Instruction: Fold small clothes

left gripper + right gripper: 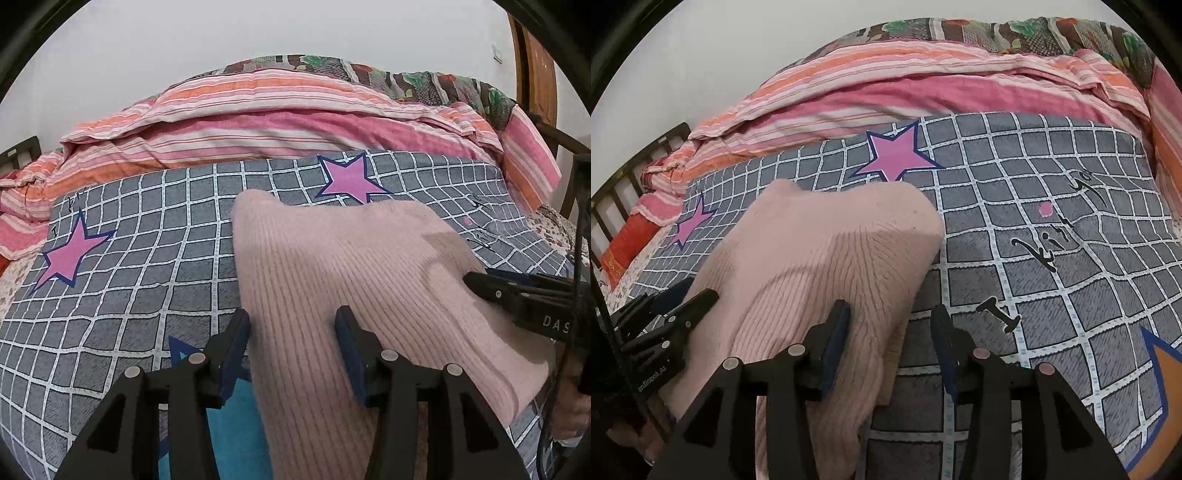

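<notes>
a pale pink ribbed knit garment (332, 280) is seen laid across a grey checked blanket printed with pink stars (147, 229), which is spread over a bed in front of a heaped pink and orange striped quilt (258, 122). the garment appears already doubled over, a rounded fold being shown along its far edge in the right wrist view. the left gripper (291, 332) is held low over the garment's near left edge, its blue-padded jaws parted and no cloth pinched between them; one pad is set over the blanket, the other over the knit. the right gripper (890, 328) is likewise parted at the garment's near right edge, with one pad resting against the knit and the other over bare blanket (nothing is clamped, as far as can be told). each tool is also caught at the margin of the other's camera. a release after a fold is judged to be the step in hand. the next move would call for a fresh grip to be taken on one side or end of the garment, so that it can be carried over into a smaller packet and any loose bulge flattened.
</notes>
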The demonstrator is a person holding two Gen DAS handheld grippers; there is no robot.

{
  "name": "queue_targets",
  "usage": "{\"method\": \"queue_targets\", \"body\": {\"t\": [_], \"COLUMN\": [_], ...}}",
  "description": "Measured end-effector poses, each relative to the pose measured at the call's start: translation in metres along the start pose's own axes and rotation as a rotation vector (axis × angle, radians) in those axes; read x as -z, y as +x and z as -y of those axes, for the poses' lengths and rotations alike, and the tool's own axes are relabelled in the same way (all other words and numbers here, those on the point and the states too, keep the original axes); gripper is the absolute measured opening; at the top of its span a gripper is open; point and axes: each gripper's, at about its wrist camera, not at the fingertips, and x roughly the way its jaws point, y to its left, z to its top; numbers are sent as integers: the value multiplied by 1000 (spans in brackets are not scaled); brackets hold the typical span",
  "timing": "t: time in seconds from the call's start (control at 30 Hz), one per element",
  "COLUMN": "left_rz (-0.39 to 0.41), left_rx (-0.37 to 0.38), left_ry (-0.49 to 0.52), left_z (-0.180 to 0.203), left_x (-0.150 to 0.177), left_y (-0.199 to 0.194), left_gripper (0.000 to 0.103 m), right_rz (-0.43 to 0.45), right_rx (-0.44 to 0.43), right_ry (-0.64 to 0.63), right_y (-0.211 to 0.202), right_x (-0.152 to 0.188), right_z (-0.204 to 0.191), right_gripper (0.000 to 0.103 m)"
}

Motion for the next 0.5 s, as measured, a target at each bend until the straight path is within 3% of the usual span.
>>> {"method": "queue_targets", "body": {"t": [0.1, 0.5], "left_rz": [4, 4], "left_rx": [-26, -11], "left_ry": [-12, -37], "left_z": [-1, -5], "left_x": [0, 0], "left_y": [1, 1], "left_gripper": [59, 60], "right_rz": [7, 8], "right_rx": [-2, 40], "right_ry": [7, -40], "right_y": [0, -1], "right_x": [1, -1], "right_z": [1, -7], "right_gripper": [44, 46]}}
